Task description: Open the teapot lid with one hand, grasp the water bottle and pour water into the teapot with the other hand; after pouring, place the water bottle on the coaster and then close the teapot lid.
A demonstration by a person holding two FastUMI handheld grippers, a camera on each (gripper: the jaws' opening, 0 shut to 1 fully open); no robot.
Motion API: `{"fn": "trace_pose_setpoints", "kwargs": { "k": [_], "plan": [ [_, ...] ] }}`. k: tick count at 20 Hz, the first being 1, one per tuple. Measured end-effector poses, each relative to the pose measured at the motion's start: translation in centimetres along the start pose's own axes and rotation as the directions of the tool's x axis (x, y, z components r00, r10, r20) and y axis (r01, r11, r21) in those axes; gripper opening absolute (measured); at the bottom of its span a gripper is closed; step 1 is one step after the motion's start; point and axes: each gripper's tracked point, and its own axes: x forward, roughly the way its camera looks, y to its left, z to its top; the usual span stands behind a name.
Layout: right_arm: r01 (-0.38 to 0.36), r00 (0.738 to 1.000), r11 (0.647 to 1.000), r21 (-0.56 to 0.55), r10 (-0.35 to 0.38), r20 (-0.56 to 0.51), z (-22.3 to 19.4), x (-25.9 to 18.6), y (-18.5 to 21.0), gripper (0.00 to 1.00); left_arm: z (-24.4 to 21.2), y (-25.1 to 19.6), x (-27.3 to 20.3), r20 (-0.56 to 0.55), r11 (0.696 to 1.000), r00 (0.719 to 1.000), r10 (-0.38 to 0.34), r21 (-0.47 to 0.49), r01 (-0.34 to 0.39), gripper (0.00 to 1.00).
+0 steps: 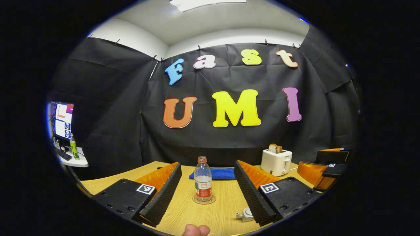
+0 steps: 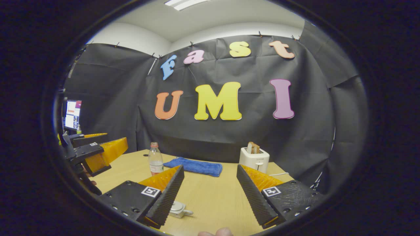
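Water bottle (image 1: 203, 178) stands upright on a round coaster (image 1: 204, 199) on the wooden table (image 1: 213, 213), seen in the left gripper view between the widely spread fingers of the left gripper (image 1: 207, 193), which touch nothing. Behind it lies a folded blue towel (image 1: 218, 173), and a white toaster (image 1: 276, 162) (bread in its slot) sits to the right. In the right gripper view, the right gripper (image 2: 210, 193) is likewise spread and empty, with the white teapot (image 2: 178, 209) low beside its left finger, lid on.
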Motion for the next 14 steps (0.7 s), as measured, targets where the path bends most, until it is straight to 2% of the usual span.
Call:
{"fn": "trace_pose_setpoints", "kwargs": {
  "k": [4,7,8,9,10,14],
  "plan": [
    [0.026,0.999,1.000,0.013,-0.026,0.019,-0.1,-1.0,0.2,0.97,-0.4,1.8,-0.8,0.018,0.999,0.999,0.039,0.000,-0.039,1.00],
    [0.036,0.999,0.999,0.014,-0.037,0.034,0.2,-1.3,0.6,0.95,-0.6,3.2,-1.2,0.025,0.998,0.998,0.066,-0.001,-0.066,1.00],
    [0.039,0.999,0.999,0.014,-0.039,0.037,0.3,-1.4,0.7,0.99,-0.6,3.5,-1.4,0.027,0.998,0.997,0.068,-0.002,-0.068,1.00],
    [0.040,0.998,0.999,0.011,-0.040,0.038,0.3,-1.3,0.9,0.97,-0.9,3.6,-1.4,0.019,0.998,0.998,0.066,0.003,-0.066,1.00],
    [0.039,0.999,0.999,0.009,-0.039,0.037,0.2,-1.4,1.1,0.99,-1.1,3.7,-1.5,0.013,0.998,0.998,0.061,0.011,-0.061,1.00],
    [0.036,0.999,0.999,0.004,-0.036,0.021,-0.5,-1.3,2.0,0.97,-1.0,4.3,-1.4,0.015,0.997,0.997,0.070,0.021,-0.070,1.00]
  ]
}}
